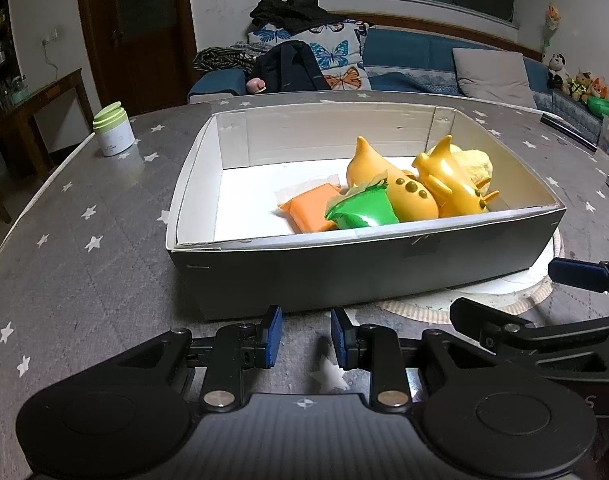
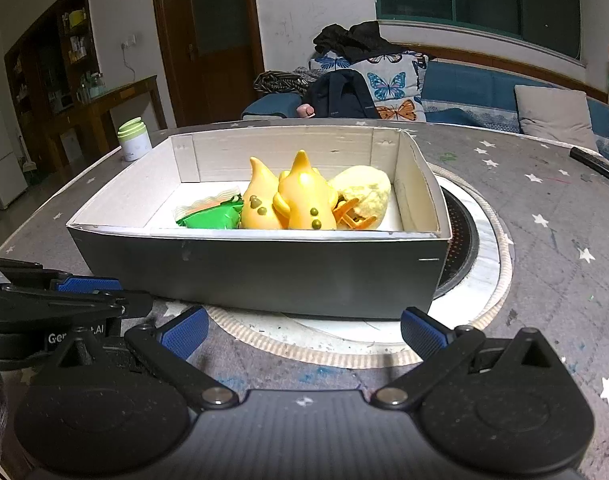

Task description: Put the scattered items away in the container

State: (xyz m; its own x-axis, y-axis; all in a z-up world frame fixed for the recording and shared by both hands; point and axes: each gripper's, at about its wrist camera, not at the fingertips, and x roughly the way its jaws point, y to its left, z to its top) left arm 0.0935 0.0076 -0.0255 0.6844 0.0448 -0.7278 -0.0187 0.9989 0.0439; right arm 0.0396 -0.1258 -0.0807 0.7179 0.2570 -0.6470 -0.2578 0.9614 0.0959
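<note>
- Star-printed grey table (image 1: 84, 264) carries a box (image 1: 344, 268) from the left wrist; toys (image 1: 408, 196), an orange pack (image 1: 308, 210) and a green pack (image 1: 364, 210) lie inside; left gripper (image 1: 306, 338) empty, jaws parted.
- Right wrist: right gripper (image 2: 302, 334) spread wide, empty, before the box; jar (image 2: 133, 140) behind.

"Where's the free room?"

"Left half of the box (image 1: 368, 268), centre of the left wrist frame: bare white floor. The yellow toys (image 1: 408, 188) and the green packet (image 1: 362, 210) crowd its right half."

"And around it?"

"Starry tablecloth (image 1: 84, 264) lies open at lower left; only the green-lidded jar (image 1: 113, 130) stands at upper left. The box's near wall blocks a low approach."
</note>
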